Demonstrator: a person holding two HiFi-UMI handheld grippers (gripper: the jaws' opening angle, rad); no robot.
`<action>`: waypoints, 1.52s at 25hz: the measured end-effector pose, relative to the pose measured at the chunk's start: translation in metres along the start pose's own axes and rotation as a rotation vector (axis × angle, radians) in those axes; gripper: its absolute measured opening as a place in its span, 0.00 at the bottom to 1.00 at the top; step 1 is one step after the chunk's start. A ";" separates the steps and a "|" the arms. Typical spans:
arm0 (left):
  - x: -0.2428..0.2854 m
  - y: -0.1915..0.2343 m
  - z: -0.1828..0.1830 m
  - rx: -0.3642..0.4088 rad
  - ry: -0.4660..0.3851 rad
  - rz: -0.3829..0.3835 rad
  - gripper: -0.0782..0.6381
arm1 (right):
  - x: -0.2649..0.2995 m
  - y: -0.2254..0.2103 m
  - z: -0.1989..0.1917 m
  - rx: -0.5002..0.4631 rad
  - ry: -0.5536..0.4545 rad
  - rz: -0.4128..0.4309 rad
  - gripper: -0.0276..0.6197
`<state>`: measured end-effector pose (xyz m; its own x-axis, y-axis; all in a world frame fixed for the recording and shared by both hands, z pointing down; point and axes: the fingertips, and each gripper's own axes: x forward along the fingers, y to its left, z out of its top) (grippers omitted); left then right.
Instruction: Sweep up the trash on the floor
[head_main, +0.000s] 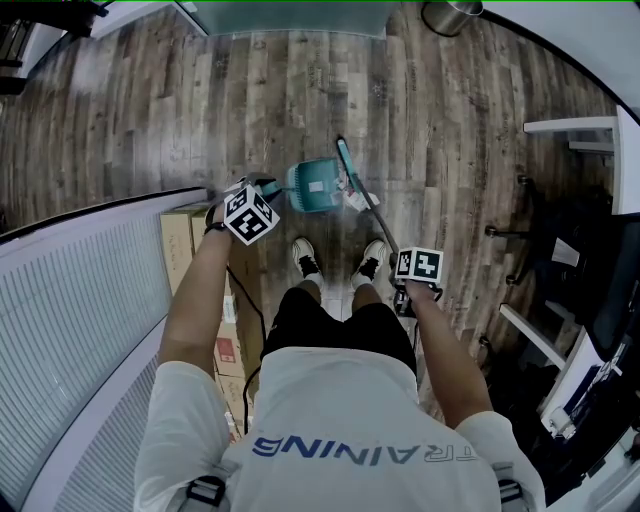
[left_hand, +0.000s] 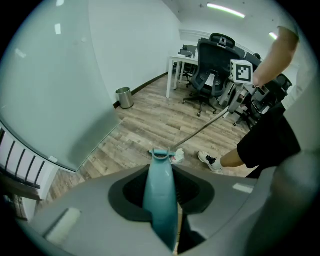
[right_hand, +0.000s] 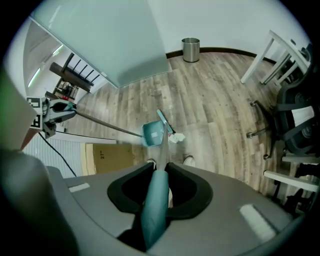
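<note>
I stand on a wood floor with a tool in each gripper. My left gripper (head_main: 250, 213) (left_hand: 162, 196) is shut on the teal grip of a long-handled dustpan (head_main: 312, 187) (right_hand: 152, 132), whose pan rests on the floor in front of my shoes. My right gripper (head_main: 418, 266) (right_hand: 157, 196) is shut on the teal grip of a broom; its thin stick (left_hand: 202, 127) slants down to the broom head (head_main: 345, 160) (right_hand: 164, 121) beside the pan. Crumpled white trash (head_main: 356, 199) (left_hand: 178, 156) (right_hand: 176, 137) lies at the pan's mouth, against the broom head.
A metal bin (head_main: 452, 15) (right_hand: 190, 49) stands by the far wall. Cardboard boxes (head_main: 182, 240) and a slatted white panel (head_main: 70, 300) lie to my left. Office chairs (left_hand: 210, 75) and white desks (head_main: 580, 125) crowd the right side.
</note>
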<state>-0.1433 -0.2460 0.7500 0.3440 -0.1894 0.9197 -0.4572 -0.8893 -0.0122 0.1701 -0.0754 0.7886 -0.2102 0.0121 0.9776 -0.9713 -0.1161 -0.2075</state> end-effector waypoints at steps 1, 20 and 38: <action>0.000 0.000 0.000 -0.001 0.000 0.000 0.25 | 0.001 0.010 -0.005 0.002 0.012 0.030 0.21; -0.003 -0.005 -0.004 0.007 0.011 -0.017 0.25 | -0.031 -0.030 -0.019 0.097 -0.056 0.021 0.21; -0.013 -0.028 -0.032 0.092 0.104 -0.115 0.25 | 0.002 -0.023 -0.059 0.216 0.043 -0.034 0.21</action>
<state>-0.1615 -0.2055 0.7512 0.3009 -0.0444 0.9526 -0.3412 -0.9378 0.0640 0.1858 -0.0140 0.7929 -0.1865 0.0613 0.9806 -0.9326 -0.3250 -0.1570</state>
